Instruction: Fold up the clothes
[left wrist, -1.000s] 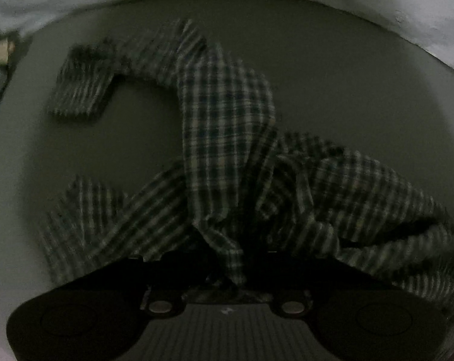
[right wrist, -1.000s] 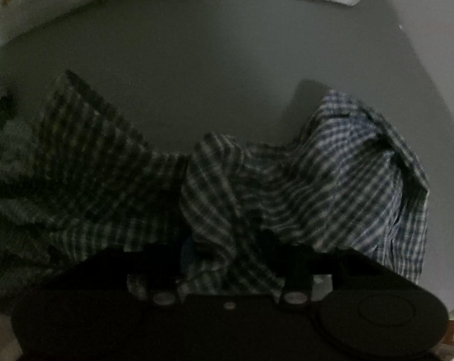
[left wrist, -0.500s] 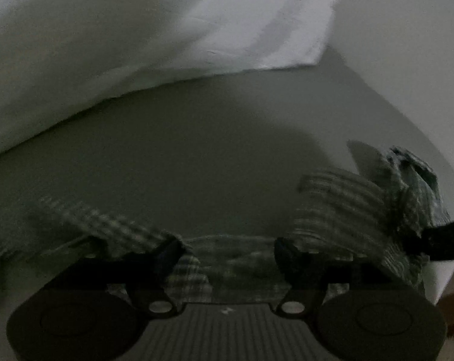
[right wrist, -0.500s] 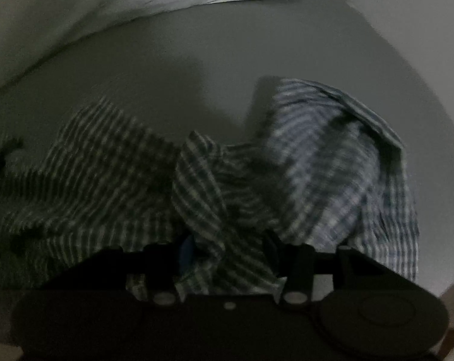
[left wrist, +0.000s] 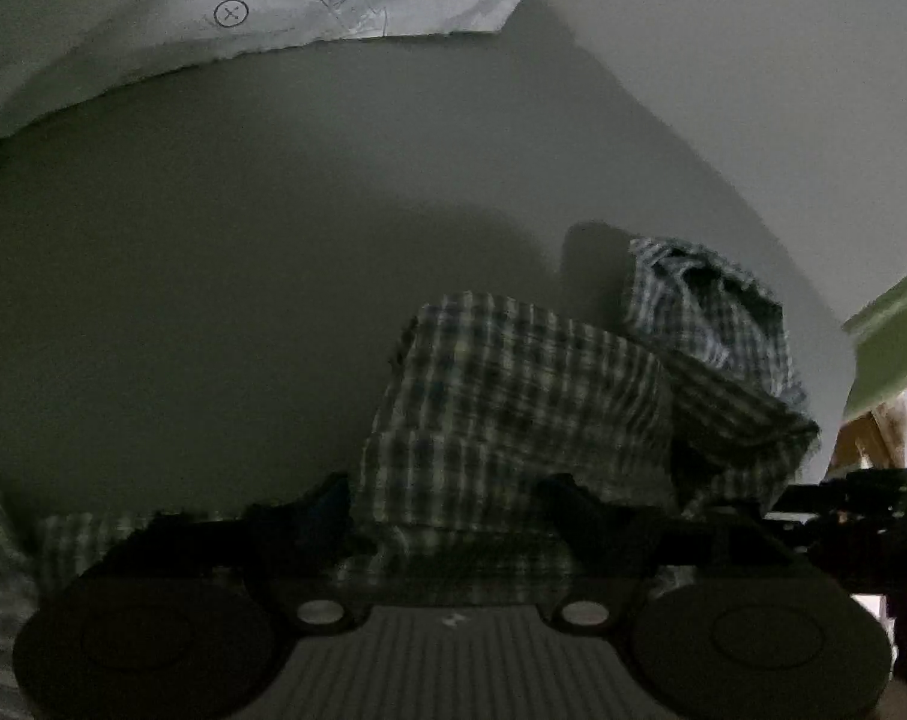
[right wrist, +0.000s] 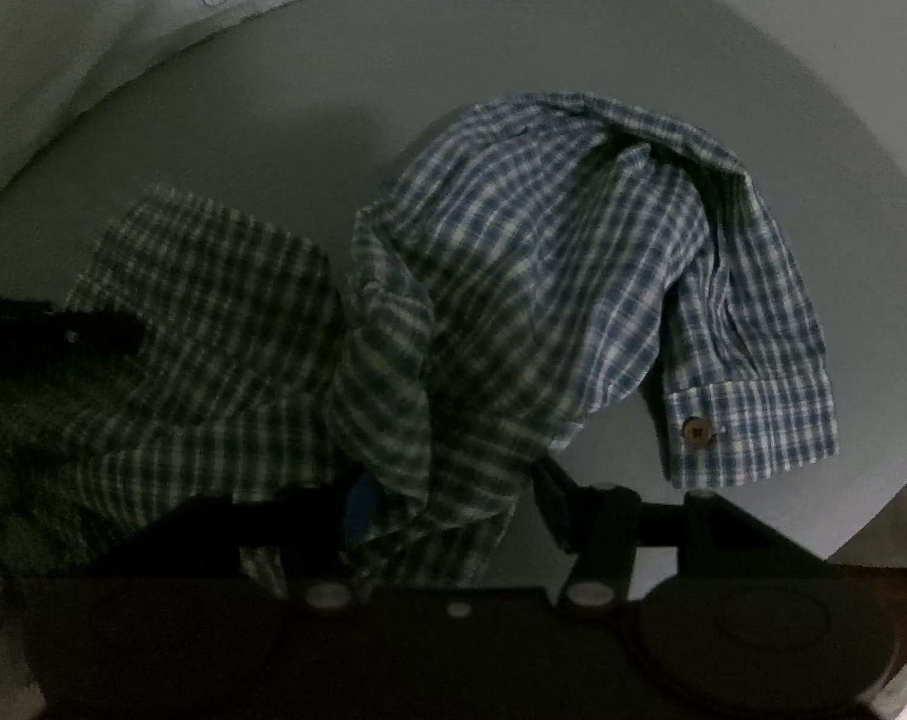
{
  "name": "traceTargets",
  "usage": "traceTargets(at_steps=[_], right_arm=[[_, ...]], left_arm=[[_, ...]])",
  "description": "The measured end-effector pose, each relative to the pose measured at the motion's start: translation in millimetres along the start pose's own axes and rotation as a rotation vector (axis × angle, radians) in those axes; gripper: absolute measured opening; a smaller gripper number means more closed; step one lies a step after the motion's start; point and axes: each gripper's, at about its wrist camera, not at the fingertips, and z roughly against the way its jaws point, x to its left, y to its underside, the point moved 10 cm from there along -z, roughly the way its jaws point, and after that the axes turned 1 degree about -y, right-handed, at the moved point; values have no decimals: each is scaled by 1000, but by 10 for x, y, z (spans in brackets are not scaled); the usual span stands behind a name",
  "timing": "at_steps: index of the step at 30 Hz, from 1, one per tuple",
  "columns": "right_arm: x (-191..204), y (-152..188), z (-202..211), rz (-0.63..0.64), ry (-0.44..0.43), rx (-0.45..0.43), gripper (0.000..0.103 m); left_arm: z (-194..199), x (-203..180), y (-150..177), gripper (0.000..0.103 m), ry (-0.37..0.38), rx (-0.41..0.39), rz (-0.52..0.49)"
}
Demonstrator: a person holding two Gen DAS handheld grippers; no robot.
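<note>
your plaid shirt (right wrist: 549,252) is thin woven cloth, soft and creased, with a dull brown button (right wrist: 695,430) on its cuff. the table (left wrist: 225,312) under it looks smooth and matt grey. at the far edge you have a white sheet (left wrist: 309,6), paper or cloth, hard to tell, creased and printed. both grippers, left gripper (left wrist: 453,516) and right gripper (right wrist: 447,510), are matt black plastic, the left with a ribbed panel.
</note>
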Motion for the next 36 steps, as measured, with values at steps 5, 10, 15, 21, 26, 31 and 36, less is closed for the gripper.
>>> traceTargets(at_steps=[5, 10, 15, 21, 26, 31, 36], right_arm=[[140, -29, 387, 151, -30, -206, 60], [285, -162, 824, 240, -109, -411, 69], [322, -335, 942, 116, -399, -493, 82], [1108, -613, 86, 378, -520, -375, 82], [1115, -706, -340, 547, -531, -227, 83], [1078, -650, -656, 496, -611, -83, 84], [1200, -699, -658, 474, -747, -55, 85]], left_arm=[[458, -13, -93, 14, 0, -160, 67], [1058, 19, -216, 14, -41, -305, 57], [1503, 2, -250, 14, -43, -405, 41], [1711, -33, -118, 14, -59, -436, 22], [1774, -70, 66, 14, -43, -440, 62], [1818, -84, 235, 14, -50, -418, 79], [1968, -38, 362, 14, -82, -414, 93]])
